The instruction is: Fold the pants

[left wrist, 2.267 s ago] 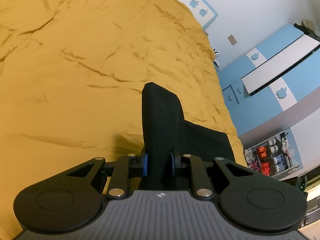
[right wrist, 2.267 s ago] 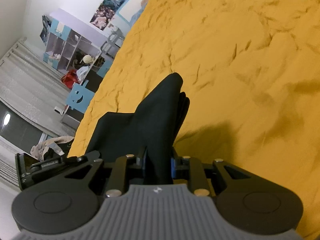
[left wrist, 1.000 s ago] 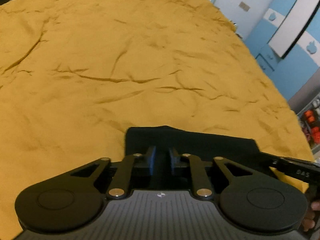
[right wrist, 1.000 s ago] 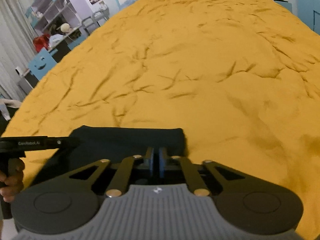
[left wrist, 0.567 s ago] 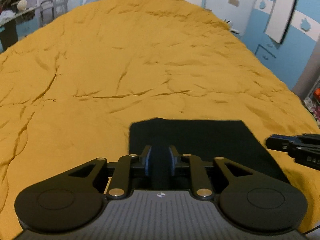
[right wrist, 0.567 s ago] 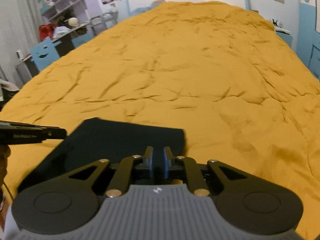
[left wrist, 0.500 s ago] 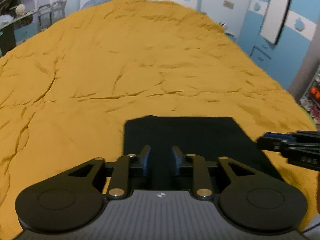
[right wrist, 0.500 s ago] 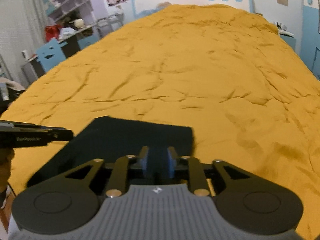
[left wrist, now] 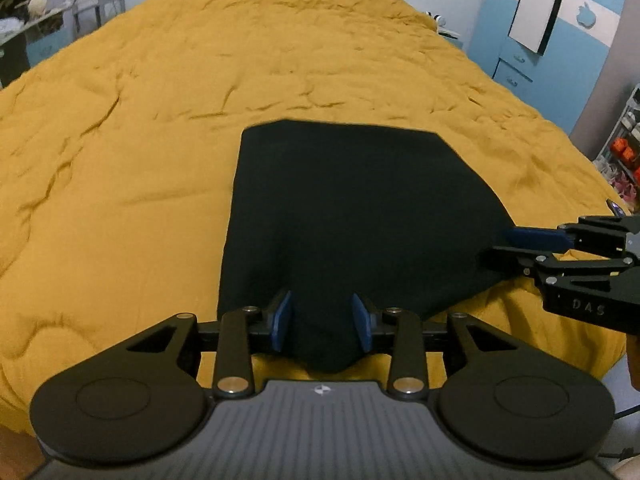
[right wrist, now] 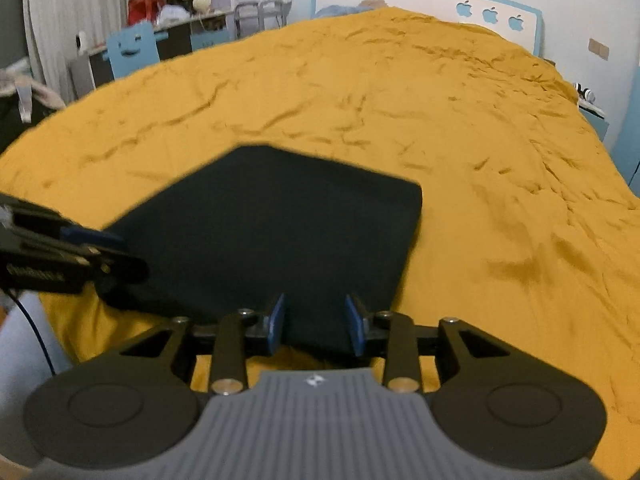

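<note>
We see the black pants (left wrist: 344, 208) lying folded into a flat, roughly square packet on the mustard-yellow bedspread (left wrist: 140, 128), close to the near edge of the bed. The left gripper (left wrist: 322, 322) sits at the packet's near edge with its blue-padded fingers (left wrist: 281, 320) spread apart; a fold of black cloth lies in the gap between them, and neither pad presses on it. The right gripper (right wrist: 315, 322) stands the same way in its own view, fingers spread, with the near edge of the pants (right wrist: 276, 232) lying loose between them. In the left wrist view, the right gripper (left wrist: 508, 246) reaches in from the right side, its tips at the packet's right corner. In the right wrist view, the left gripper (right wrist: 116, 252) enters from the left, its tips at the left corner. Behind the bed we see a blue headboard (right wrist: 488, 4) with apple shapes and a blue chair (right wrist: 132, 50).
</note>
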A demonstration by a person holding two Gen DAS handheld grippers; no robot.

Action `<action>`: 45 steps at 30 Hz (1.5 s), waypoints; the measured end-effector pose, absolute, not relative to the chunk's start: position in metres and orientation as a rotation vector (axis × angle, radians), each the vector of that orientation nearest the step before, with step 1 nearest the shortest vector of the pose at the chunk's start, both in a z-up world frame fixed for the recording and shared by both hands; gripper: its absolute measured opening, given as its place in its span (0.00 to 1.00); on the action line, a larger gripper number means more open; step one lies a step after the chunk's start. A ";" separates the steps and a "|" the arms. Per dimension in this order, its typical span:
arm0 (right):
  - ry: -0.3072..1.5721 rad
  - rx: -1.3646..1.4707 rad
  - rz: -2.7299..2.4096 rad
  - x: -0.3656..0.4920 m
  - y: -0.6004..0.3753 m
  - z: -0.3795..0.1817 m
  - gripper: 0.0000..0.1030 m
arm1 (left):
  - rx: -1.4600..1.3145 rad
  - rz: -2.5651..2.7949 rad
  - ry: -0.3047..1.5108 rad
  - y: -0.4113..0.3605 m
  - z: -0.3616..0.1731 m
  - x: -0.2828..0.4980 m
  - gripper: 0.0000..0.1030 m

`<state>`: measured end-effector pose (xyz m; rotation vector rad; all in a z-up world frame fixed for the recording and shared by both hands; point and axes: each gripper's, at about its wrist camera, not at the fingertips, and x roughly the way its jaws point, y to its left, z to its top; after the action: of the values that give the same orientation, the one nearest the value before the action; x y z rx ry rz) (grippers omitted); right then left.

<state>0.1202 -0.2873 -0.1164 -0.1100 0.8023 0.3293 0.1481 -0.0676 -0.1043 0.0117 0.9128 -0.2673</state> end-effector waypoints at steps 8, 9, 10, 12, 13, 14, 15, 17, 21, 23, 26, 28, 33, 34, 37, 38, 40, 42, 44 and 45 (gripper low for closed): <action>0.779 -0.101 0.302 0.098 -0.290 -0.099 0.38 | 0.030 -0.276 0.894 -0.068 -0.093 0.131 0.42; 0.772 -0.089 0.304 0.094 -0.291 -0.095 0.40 | 0.031 -0.274 0.879 -0.068 -0.089 0.125 0.44; 0.762 -0.074 0.308 0.090 -0.292 -0.090 0.41 | 0.032 -0.269 0.863 -0.069 -0.084 0.123 0.46; 0.735 -0.048 0.310 0.081 -0.294 -0.078 0.47 | 0.034 -0.263 0.818 -0.074 -0.072 0.117 0.51; 0.716 -0.035 0.309 0.076 -0.295 -0.071 0.52 | 0.032 -0.263 0.787 -0.075 -0.064 0.114 0.57; 0.695 -0.021 0.306 0.071 -0.297 -0.063 0.55 | 0.029 -0.259 0.758 -0.076 -0.058 0.111 0.59; 0.672 -0.007 0.301 0.065 -0.298 -0.056 0.62 | 0.024 -0.254 0.724 -0.078 -0.049 0.107 0.62; 0.627 0.011 0.294 0.053 -0.297 -0.041 0.71 | 0.020 -0.239 0.674 -0.080 -0.035 0.100 0.71; 0.557 0.016 0.265 0.032 -0.296 -0.018 0.79 | 0.034 -0.173 0.631 -0.086 -0.015 0.093 0.86; 0.538 0.035 0.250 0.024 -0.297 -0.009 0.80 | 0.059 -0.134 0.629 -0.091 -0.011 0.091 0.86; 0.533 0.070 0.248 0.015 -0.296 -0.004 0.80 | 0.054 -0.116 0.642 -0.092 -0.011 0.088 0.87; 0.538 0.067 0.242 0.010 -0.294 -0.005 0.80 | 0.038 -0.105 0.656 -0.091 -0.013 0.084 0.87; 0.618 0.082 0.243 0.005 -0.287 -0.021 0.79 | 0.029 -0.079 0.696 -0.084 -0.023 0.075 0.87; 0.636 0.090 0.246 0.005 -0.286 -0.024 0.79 | 0.028 -0.077 0.706 -0.083 -0.027 0.073 0.87; 0.684 0.091 0.249 0.003 -0.280 -0.034 0.79 | 0.041 -0.066 0.731 -0.083 -0.035 0.066 0.87; 0.698 0.089 0.247 0.002 -0.278 -0.038 0.79 | 0.045 -0.065 0.739 -0.083 -0.039 0.064 0.87; 0.721 0.087 0.244 0.001 -0.276 -0.044 0.79 | 0.051 -0.063 0.757 -0.083 -0.045 0.062 0.87; 0.745 0.088 0.237 0.001 -0.275 -0.050 0.79 | 0.051 -0.065 0.771 -0.083 -0.049 0.060 0.87; 0.766 0.092 0.233 0.000 -0.275 -0.055 0.79 | 0.058 -0.065 0.784 -0.084 -0.053 0.058 0.87; 0.773 0.093 0.233 -0.001 -0.275 -0.057 0.79 | 0.062 -0.069 0.788 -0.086 -0.054 0.058 0.87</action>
<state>-0.0005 -0.2751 -0.0571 0.0929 0.7726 0.2328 0.0576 -0.0856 -0.0538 0.0624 0.7883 -0.0685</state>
